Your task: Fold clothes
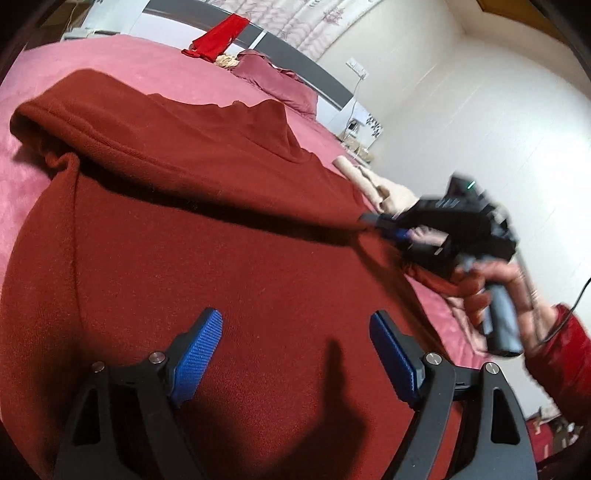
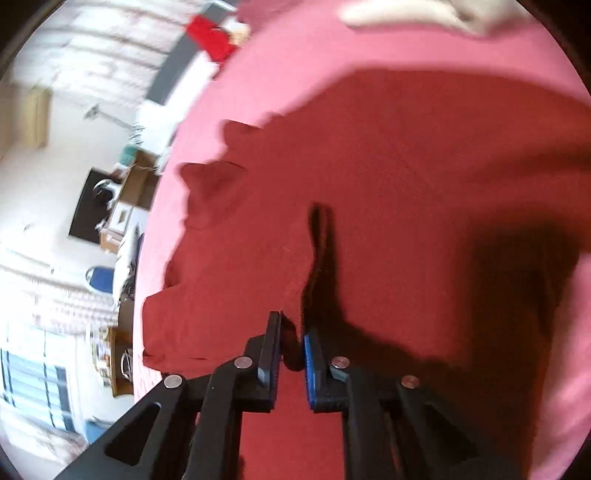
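A dark red sweater (image 1: 207, 236) lies spread on the pink bed cover (image 1: 110, 55), with one sleeve folded across its upper part. My left gripper (image 1: 295, 332) hovers just over the sweater body, open, with nothing between its blue pads (image 1: 199, 350). At the sweater's right edge a person's hand (image 1: 491, 291) holds my right gripper (image 1: 380, 225), which pinches the cloth there. In the right wrist view the right gripper (image 2: 291, 336) is shut on a raised fold of the sweater (image 2: 388, 177).
A beige garment (image 1: 373, 181) lies beside the sweater near the bed's edge, also the beige garment (image 2: 424, 14) at the top. A bright red cloth (image 1: 218, 37) hangs on the grey headboard (image 1: 295, 59). A pink pillow (image 1: 273, 79) sits below it. Furniture (image 2: 122, 206) stands past the bed.
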{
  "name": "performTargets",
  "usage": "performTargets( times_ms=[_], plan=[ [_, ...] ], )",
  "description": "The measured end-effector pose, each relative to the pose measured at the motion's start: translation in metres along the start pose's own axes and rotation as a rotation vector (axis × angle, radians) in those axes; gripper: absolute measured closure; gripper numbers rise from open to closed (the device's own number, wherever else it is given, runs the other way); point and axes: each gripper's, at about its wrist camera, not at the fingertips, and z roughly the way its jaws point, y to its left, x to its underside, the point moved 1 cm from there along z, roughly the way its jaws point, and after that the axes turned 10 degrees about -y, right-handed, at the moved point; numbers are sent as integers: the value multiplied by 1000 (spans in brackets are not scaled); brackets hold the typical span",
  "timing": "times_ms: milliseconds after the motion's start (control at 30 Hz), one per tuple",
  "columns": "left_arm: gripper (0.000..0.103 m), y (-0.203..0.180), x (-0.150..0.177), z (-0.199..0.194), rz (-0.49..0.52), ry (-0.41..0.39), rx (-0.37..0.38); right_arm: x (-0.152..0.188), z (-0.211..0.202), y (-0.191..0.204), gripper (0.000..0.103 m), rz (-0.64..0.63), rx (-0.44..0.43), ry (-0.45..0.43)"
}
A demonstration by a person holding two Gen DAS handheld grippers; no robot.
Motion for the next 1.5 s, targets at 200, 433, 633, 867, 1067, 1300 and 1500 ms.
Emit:
performTargets(
  times_ms=[200,433,633,867,1067,1300,1500],
  plan=[
    [20,-22,-14,4,144,30,-139,-42,-36,20,93,-216,98,-134],
    [20,-20,-48,20,353,49,-401,-59,-31,-24,92,-196,199,-97],
    [20,15,-54,11,401,-21,-653,-45,-46,-28,81,-210,425,-192],
    [20,8,-39,36,608,-38,-852,-32,-22,91,78,-488,99,-126],
    [20,-10,-19,49,811,-74,-942,13,88,247,78,-840,-193,229],
    [1,-11,-10,39,832,-161,-1074,67,191,300,78,-1106,-54,457],
    [0,11,-31,47,675,-76,-958,88,227,299,78,-1225,11,530]
  ],
)
